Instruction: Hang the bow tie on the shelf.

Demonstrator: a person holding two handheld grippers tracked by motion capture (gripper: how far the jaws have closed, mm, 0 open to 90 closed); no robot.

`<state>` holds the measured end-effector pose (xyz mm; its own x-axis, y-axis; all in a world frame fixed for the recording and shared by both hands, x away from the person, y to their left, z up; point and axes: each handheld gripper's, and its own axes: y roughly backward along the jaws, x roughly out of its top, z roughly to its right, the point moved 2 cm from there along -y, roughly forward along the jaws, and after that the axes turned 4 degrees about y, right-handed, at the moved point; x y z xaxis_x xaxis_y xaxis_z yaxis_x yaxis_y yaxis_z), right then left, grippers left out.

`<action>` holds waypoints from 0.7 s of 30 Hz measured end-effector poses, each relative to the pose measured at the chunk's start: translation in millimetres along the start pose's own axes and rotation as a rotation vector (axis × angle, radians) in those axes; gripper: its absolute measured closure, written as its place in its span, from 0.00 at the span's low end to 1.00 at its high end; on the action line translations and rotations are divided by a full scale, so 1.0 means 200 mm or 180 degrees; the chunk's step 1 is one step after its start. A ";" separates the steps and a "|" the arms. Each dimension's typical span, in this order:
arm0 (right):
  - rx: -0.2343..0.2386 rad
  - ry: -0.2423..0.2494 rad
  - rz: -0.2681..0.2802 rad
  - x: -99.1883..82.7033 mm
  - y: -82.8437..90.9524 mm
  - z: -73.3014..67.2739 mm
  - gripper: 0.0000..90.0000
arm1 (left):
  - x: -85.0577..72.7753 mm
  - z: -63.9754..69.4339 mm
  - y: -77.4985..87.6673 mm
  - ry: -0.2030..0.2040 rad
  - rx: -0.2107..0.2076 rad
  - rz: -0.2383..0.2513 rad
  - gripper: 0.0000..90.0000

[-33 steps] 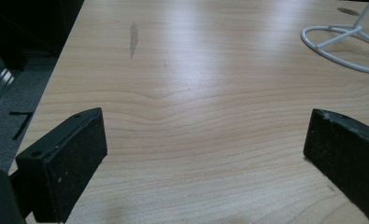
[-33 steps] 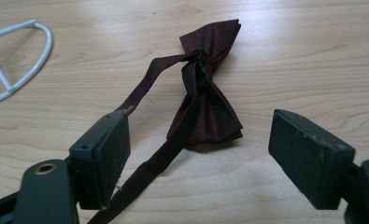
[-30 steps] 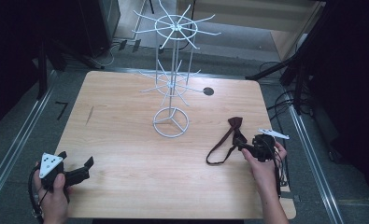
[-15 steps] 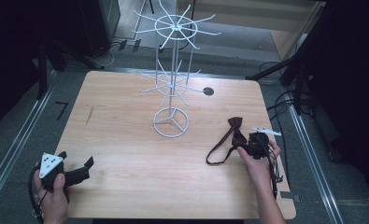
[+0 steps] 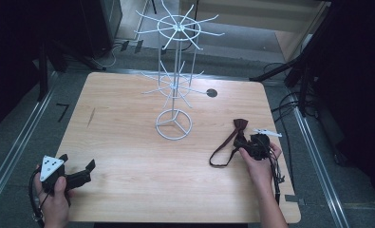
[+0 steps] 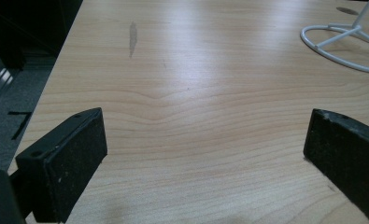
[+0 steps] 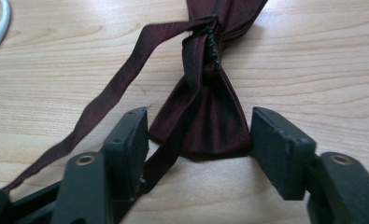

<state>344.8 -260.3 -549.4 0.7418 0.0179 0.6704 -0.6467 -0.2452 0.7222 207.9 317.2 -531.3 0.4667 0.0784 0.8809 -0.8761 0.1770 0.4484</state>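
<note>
A dark maroon bow tie (image 5: 239,126) with a long strap (image 5: 220,152) lies on the wooden table (image 5: 128,142) at the right. My right gripper (image 5: 246,142) is low over it. In the right gripper view its jaws stand open on either side of the tie's near wing (image 7: 205,126), and the strap (image 7: 102,98) runs off past the left jaw. Held in a hand at the table's near left corner, my left gripper (image 5: 77,161) is open, with bare wood between its jaws (image 6: 205,154).
A white wire display stand (image 5: 174,80) with radiating hooks rises from a ring base (image 5: 174,124) at mid table; the base also appears as a ring (image 6: 345,42). A small dark round mark (image 5: 211,93) lies behind it. Cables hang off the right edge.
My right gripper has slid a little to the left, bringing its jaws up around the bow tie's near wing. The left gripper has stayed put.
</note>
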 end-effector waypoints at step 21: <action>-0.0110 0.0097 0.0163 -0.01 0.02 0.00 0.96 | 0.00 0.00 0.00 0.0006 0.0001 -0.0006 0.00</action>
<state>340.5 -260.9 -548.6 0.7021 0.0359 0.7112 -0.6899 -0.2129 0.6919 207.9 317.4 -531.3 0.4686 0.0799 0.8798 -0.8753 0.1769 0.4501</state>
